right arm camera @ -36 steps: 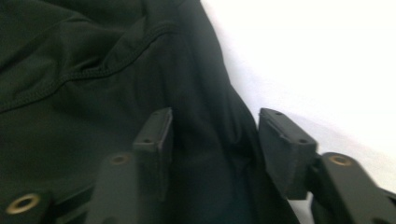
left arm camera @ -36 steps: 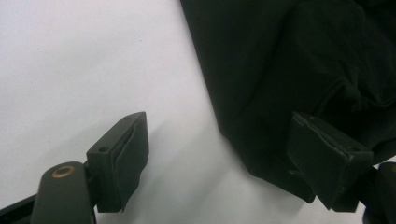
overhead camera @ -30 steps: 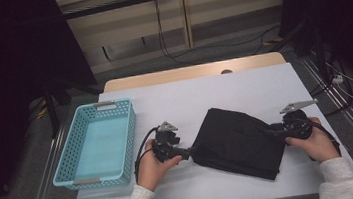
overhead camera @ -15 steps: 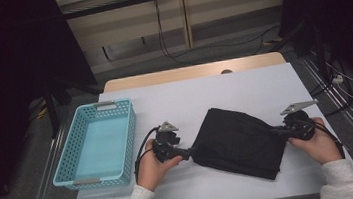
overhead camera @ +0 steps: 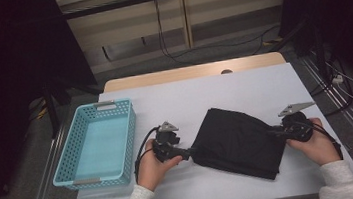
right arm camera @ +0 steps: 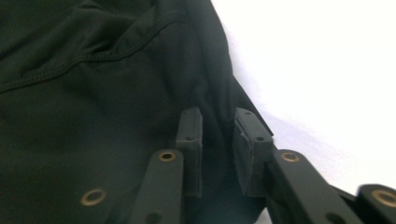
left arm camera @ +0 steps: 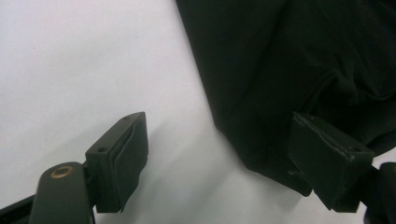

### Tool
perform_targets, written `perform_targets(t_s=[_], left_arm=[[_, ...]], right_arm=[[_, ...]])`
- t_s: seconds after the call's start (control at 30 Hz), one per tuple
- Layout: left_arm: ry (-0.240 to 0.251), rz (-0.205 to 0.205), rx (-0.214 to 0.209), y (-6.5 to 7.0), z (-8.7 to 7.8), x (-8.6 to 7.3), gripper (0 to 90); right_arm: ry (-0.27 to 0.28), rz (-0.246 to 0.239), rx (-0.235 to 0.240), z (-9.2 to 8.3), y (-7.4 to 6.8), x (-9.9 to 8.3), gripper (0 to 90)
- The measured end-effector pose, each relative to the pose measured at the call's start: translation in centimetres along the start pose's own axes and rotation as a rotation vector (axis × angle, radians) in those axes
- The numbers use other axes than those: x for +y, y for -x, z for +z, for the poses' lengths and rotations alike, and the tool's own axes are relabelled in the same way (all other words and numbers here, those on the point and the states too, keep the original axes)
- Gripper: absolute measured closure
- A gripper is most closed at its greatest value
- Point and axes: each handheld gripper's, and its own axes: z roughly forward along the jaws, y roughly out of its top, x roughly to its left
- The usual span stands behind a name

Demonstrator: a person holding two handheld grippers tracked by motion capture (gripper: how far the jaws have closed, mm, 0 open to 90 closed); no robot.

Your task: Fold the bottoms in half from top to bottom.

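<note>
A black cloth (overhead camera: 237, 140) lies folded and flat on the white table (overhead camera: 243, 87). My left gripper (overhead camera: 189, 152) rests at its left corner. It is open, and in the left gripper view the cloth (left arm camera: 303, 60) reaches in beside the right pad while the left gripper (left arm camera: 224, 154) holds nothing. My right gripper (overhead camera: 271, 132) sits at the cloth's right edge. Its jaws have just been closing and then eased a little. In the right gripper view a fold of the cloth (right arm camera: 93, 93) is pinched between the pads of the right gripper (right arm camera: 218, 119).
A turquoise plastic basket (overhead camera: 132, 129) stands at the table's left side with nothing in it. Bare white tabletop stretches behind the cloth. The front edge runs just below both hands. Cables trail on the floor beyond the table.
The right gripper's jaws have drawn together on the cloth's right edge, and that hand shifted slightly. The left gripper and the cloth have stayed where they were.
</note>
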Motion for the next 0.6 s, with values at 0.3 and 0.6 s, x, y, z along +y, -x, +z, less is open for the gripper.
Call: perform_targets(t_s=[0.3, 0.6], left_arm=[[0.001, 0.004, 0.0, 0.0, 0.1, 0.0, 20.8], [-0.001, 0.009, 0.001, 0.0, 0.0, 0.1, 20.8]], right_arm=[[0.038, 0.047, 0.007, -1.1, 1.0, -0.6, 71.7], [0.005, 0.094, 0.02, -0.1, 0.9, -1.2, 68.2]])
